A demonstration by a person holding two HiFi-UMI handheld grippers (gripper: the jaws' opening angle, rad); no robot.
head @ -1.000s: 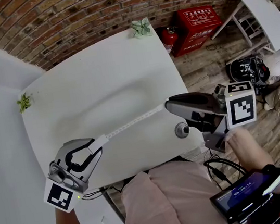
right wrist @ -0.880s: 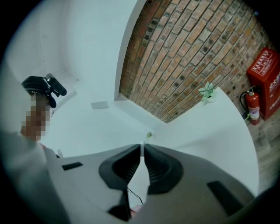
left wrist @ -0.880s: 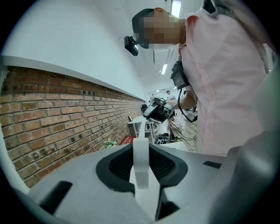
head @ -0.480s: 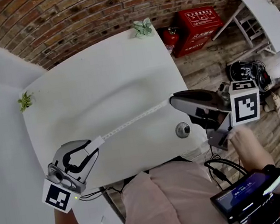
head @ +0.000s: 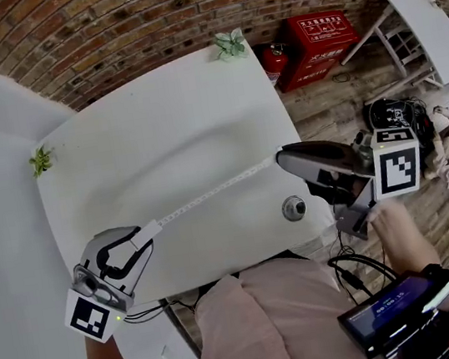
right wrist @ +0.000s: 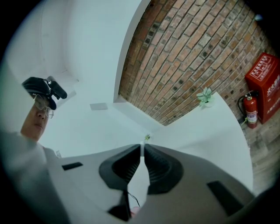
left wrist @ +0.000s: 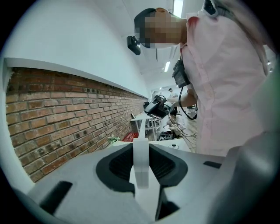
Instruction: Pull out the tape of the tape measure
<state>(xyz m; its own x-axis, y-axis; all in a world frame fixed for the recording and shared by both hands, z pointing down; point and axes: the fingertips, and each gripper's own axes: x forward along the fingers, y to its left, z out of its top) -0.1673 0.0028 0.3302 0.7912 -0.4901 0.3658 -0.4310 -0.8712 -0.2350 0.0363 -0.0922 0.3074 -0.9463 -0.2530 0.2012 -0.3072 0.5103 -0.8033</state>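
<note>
Left claw [head: 141,237] grips the tape measure [head: 149,226], right claw [head: 280,159] pinches the tape [head: 210,194]: pull straight apart, level over the bench [head: 157,126].

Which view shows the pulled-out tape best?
Head view: the tape shows full length across the white table, stretched from the left tongs to the right tongs. Left gripper view sees it end-on, a foreshortened white strip between its tongs; right gripper view shows only a thin sliver pinched at the tips.
</note>
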